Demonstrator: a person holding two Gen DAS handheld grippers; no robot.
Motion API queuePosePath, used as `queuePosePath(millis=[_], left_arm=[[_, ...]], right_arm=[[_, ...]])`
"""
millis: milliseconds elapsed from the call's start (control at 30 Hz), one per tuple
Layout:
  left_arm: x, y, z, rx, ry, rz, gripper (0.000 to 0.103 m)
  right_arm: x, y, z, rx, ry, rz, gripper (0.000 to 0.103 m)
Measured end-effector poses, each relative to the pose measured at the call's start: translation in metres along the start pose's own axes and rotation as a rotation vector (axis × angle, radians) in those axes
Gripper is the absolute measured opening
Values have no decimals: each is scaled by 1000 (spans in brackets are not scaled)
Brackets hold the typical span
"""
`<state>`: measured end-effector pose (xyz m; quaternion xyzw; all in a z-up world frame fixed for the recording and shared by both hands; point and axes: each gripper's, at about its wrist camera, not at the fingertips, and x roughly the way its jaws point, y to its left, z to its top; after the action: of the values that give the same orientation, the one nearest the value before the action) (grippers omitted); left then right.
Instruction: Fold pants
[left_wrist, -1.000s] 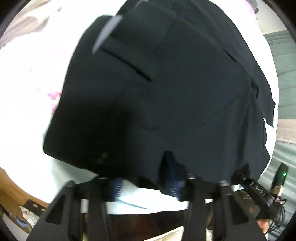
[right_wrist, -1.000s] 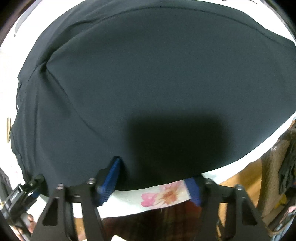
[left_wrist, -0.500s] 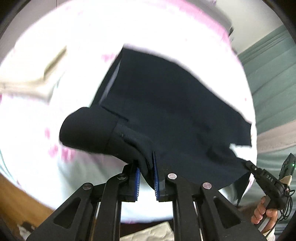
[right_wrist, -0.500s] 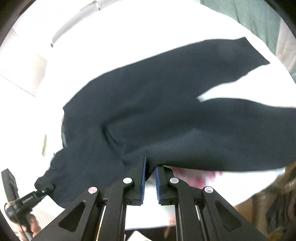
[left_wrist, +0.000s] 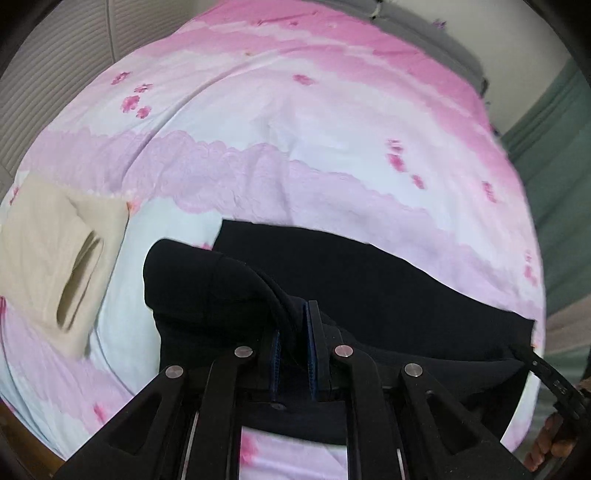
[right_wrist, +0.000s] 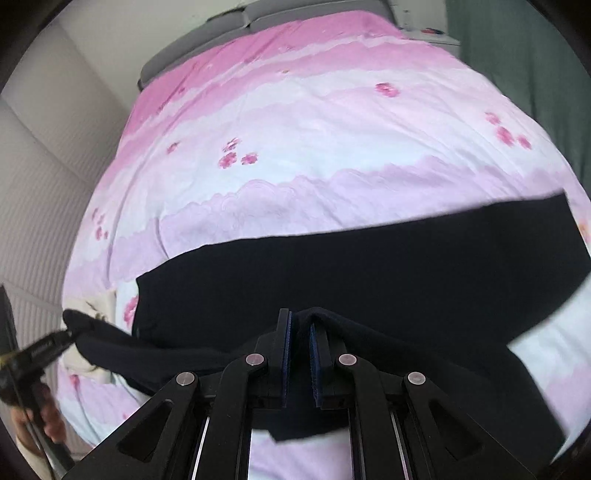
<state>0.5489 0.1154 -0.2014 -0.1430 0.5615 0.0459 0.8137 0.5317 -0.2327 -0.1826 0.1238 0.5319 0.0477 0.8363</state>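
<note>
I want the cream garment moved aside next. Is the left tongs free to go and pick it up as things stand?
Probably not yet. The left tongs are shut on the black pants, so they would have to let go first. The cream garment itself lies uncovered on the bedspread, with nothing between them.

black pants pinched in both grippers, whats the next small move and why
Probably carry both pinched edges forward over the flat half, then lower. The left gripper and right gripper each clamp a raised fold of the black fabric pants, whose far part already lies flat on the pink floral bedspread.
</note>
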Motion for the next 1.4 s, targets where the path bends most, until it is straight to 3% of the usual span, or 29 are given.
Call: queuePosePath(millis=[200,467,533,567,600,633,700,767,900,1067,1300,1400], left_arm=[[74,-1,36,-10,107,104,14],[136,-1,74,-4,217,214,17],[144,-4,80,17,238,245,26],[143,-6,82,29,233,249,39],[137,-8,86,43,211,251,63],[130,-8,88,46,185,247,72],[111,-10,91,51,123,244,78],[92,-13,91,81,99,215,78],[51,-32,73,199,27,167,78],[-7,-64,17,396,-60,71,78],[-62,-104,-79,641,-122,-33,83],[-75,-117,-118,701,-111,-80,86]], right_arm=[[75,14,46,-86,106,-33,10],[134,17,72,-98,208,-44,12],[140,23,75,-110,226,-62,17],[142,25,76,-112,235,-72,25],[143,26,77,-110,238,-75,30],[142,27,78,-103,238,-62,40],[133,31,81,-83,219,-2,57],[119,36,83,-90,171,32,62],[75,50,76,-155,75,49,64],[17,48,35,-223,-8,8,69],[-48,2,-53,-133,7,-72,69],[-66,-17,-89,-101,22,-121,69]])
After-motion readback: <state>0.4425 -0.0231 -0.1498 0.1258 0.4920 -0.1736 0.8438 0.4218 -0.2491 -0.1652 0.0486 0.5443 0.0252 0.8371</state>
